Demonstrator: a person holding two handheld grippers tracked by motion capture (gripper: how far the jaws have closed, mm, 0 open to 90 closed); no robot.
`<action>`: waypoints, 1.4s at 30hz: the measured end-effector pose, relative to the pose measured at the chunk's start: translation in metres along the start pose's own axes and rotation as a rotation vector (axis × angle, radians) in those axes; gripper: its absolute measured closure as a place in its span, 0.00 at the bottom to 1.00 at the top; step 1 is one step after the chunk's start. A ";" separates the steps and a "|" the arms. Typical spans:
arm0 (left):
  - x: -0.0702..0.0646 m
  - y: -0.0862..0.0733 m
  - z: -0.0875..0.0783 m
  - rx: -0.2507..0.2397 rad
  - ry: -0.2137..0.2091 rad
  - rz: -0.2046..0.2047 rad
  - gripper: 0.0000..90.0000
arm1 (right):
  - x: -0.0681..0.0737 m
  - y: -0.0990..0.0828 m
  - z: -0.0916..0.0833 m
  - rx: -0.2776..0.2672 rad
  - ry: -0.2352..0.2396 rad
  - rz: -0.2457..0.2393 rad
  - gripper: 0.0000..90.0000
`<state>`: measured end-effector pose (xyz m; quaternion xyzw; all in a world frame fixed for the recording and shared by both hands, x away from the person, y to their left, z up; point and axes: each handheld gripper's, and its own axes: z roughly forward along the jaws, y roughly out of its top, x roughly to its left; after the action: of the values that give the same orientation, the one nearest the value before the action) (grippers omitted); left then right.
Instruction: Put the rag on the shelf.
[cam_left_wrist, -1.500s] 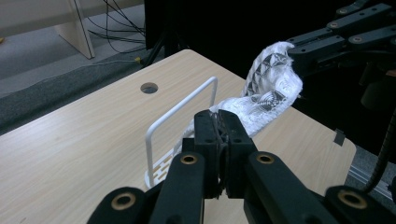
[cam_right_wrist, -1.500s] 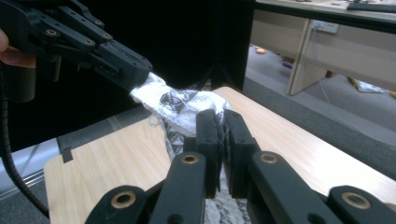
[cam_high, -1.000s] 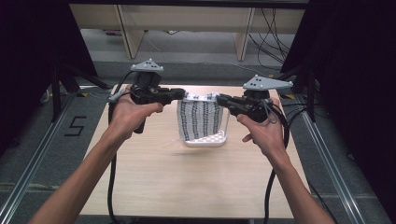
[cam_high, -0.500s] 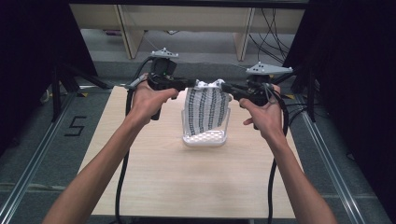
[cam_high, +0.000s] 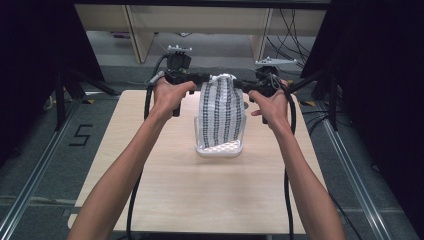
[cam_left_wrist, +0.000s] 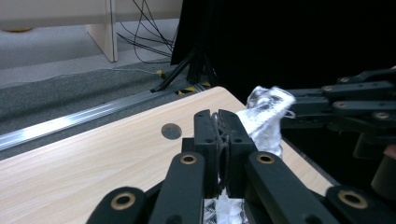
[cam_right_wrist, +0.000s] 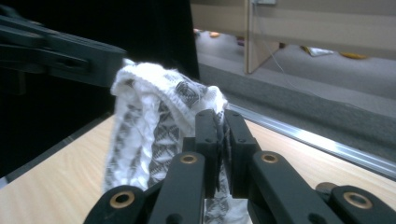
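White patterned cloth (cam_high: 221, 112) hangs lifted, both my tools, left tool (cam_high: 202, 79) and right tool (cam_high: 239, 84), clenched on its top edge; next, raise it clear of the clear tray (cam_high: 220, 149).

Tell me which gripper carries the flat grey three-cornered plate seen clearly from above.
The right gripper: its grey plate lies flat and wide. The left gripper's top looks smaller, tilted.

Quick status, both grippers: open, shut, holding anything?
Left gripper: shut on the patterned cloth.
Right gripper: shut on the same cloth.
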<state>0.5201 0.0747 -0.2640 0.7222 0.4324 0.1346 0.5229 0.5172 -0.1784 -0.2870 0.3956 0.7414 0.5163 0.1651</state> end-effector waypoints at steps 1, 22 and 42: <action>0.003 -0.001 0.003 -0.002 0.011 -0.012 0.96 | -0.003 0.000 0.004 0.001 -0.006 0.004 0.96; 0.036 -0.031 0.045 0.149 0.061 -0.089 0.88 | -0.023 -0.018 0.048 0.135 -0.052 0.075 0.87; 0.038 -0.036 0.033 0.162 0.078 -0.130 0.45 | -0.013 -0.018 0.033 0.117 -0.038 0.042 0.71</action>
<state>0.5467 0.0852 -0.3186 0.7268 0.5078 0.0929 0.4531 0.5401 -0.1700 -0.3188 0.4298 0.7586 0.4676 0.1450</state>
